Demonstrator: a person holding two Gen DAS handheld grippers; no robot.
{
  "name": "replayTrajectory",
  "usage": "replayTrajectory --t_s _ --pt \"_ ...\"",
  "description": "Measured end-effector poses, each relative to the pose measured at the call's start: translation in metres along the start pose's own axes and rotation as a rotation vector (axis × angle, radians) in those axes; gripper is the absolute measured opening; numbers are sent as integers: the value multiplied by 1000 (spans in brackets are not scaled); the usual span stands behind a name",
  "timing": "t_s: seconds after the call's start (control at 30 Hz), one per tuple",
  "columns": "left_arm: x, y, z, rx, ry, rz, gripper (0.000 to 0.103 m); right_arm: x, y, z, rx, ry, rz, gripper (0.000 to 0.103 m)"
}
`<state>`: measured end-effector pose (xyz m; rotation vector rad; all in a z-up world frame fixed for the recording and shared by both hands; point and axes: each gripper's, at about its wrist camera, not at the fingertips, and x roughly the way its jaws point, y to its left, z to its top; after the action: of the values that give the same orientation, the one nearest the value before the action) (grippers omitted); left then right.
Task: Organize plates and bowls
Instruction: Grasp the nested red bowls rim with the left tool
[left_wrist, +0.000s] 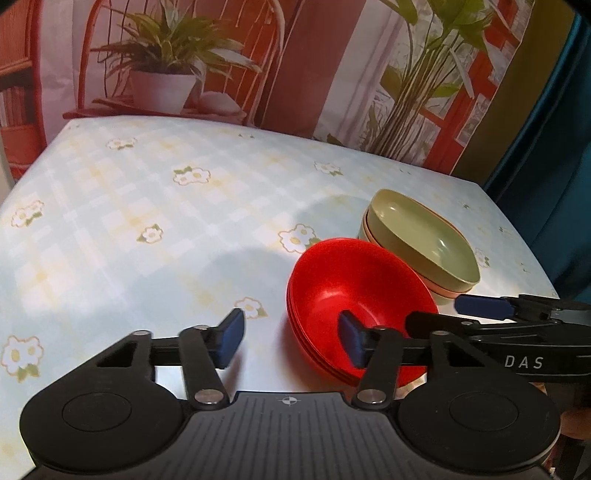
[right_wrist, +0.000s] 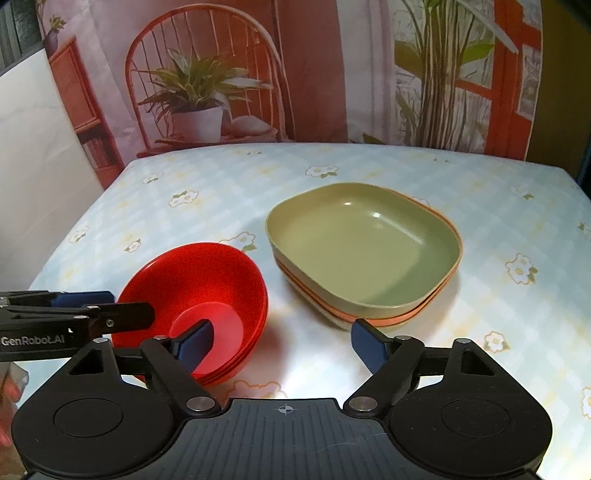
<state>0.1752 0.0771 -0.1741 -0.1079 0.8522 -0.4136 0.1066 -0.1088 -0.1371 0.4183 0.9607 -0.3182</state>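
Observation:
A stack of red bowls (left_wrist: 354, 291) (right_wrist: 207, 284) sits on the flowered tablecloth. Just right of it stands a stack of square plates, a green one (left_wrist: 421, 236) (right_wrist: 365, 251) on top of orange ones. My left gripper (left_wrist: 293, 339) is open and empty, just left of the bowls, with its right finger over the bowl rim. My right gripper (right_wrist: 282, 343) is open and empty in front of the gap between bowls and plates, its left finger over the bowl stack. Each gripper shows side-on in the other's view, the right one (left_wrist: 480, 314) and the left one (right_wrist: 85, 306).
The table (left_wrist: 147, 221) (right_wrist: 498, 206) is covered with a pale blue flowered cloth. Behind its far edge hangs a printed backdrop with a chair and potted plants (right_wrist: 199, 96). A blue curtain (left_wrist: 554, 147) hangs at the right, close to the table's right edge.

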Motion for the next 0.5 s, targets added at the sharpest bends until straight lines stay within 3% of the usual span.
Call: replayTrajectory --t_s 0.17,0.3,0.43,0.5 --pt "5 2 -2 -15 4 -14 51 6 2 -3 4 18 36 73" --pt "11 3 -3 -33 17 -27 41 15 3 -6 14 44 64 67" --pt "14 0 -4 -31 19 -44 29 20 2 -8 29 56 98 52" --pt "14 -3 -5 -25 21 -46 29 21 2 -9 32 54 127 45"
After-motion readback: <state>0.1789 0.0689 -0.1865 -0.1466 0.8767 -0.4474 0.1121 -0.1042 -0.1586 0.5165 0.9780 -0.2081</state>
